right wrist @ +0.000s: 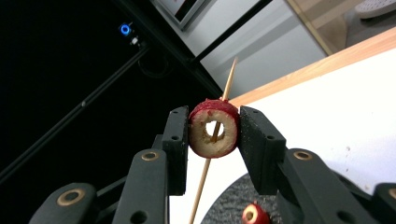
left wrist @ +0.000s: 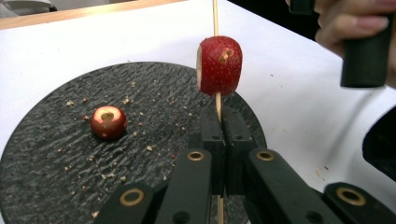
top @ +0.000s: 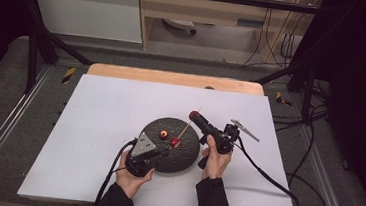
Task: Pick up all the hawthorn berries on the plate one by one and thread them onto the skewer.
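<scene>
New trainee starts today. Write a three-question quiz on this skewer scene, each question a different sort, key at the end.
1. True or false: the left gripper is shut on the skewer.
2. What does the right gripper hold? A) a knife B) a cored fruit piece C) nothing
3. How many fruit pieces lie loose on the dark plate?

Key: 1 true; 2 B; 3 one, the small piece.

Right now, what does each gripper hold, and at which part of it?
The left gripper is shut on the wooden skewer, on its shaft below the red fruit piece. The right gripper clamps that cored fruit piece by its two opposite red sides.
</scene>
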{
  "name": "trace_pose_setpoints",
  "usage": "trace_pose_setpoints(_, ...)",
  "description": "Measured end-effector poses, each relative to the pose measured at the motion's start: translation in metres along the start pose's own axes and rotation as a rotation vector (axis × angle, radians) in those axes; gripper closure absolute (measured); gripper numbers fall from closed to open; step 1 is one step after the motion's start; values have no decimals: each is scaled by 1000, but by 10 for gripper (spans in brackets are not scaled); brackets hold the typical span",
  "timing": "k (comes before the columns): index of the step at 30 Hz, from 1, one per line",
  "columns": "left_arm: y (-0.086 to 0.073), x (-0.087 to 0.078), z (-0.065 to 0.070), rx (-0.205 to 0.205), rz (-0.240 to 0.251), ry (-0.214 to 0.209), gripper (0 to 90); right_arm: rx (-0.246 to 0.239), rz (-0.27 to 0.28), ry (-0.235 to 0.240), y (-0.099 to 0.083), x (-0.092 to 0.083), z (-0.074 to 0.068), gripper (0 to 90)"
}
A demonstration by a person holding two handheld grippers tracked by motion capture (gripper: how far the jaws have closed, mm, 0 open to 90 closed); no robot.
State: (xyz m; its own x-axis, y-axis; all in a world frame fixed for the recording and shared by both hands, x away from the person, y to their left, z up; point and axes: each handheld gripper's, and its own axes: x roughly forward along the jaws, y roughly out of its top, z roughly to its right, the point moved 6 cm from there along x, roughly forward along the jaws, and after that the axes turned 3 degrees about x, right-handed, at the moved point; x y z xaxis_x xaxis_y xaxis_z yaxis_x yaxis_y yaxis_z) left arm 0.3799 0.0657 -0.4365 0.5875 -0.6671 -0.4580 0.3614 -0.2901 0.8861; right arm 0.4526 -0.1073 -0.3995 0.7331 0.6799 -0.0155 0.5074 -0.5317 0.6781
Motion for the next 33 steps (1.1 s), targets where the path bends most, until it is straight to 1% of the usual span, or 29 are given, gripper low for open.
trace_pose_setpoints(6,3,4,-2,-9,-4,0,885,-7,-30,1,-9,-1,-1,646)
trace_pose_setpoints(7,3,5,-2,-8,-5,1,884,-2,-38,2,-11,-1,-1,646)
trace_pose_setpoints(9,4,6,-3,-17,-6,-6,885,-9,-48,-1,-16,-1,-1,646)
trace_pose_setpoints(10,4,7,-4,-14,-5,-3,884,-10,-48,-1,-17,-1,-1,646)
trace_pose_setpoints(13,9,11,-3,-30,0,-8,884,-15,-59,2,-21,-1,-1,646)
trace_pose_setpoints(14,11,12,-3,-26,-2,-4,884,-7,-68,4,-23,-1,-1,646)
trace_pose_setpoints(18,12,17,-3,-28,-2,-8,884,-26,-70,-7,-27,-3,-1,645)
trace_pose_setpoints(21,13,19,-3,-28,-4,-8,884,-27,-73,-11,-28,-3,-1,645)
trace_pose_setpoints(23,12,19,-3,-22,-2,-10,884,-29,-75,-11,-29,-4,-2,645)
trace_pose_setpoints(30,12,19,-5,-28,-7,-14,884,-21,-98,-9,-34,-3,-1,644)
trace_pose_setpoints(33,11,19,-5,-25,-9,-13,885,-23,-104,-9,-36,-3,-1,643)
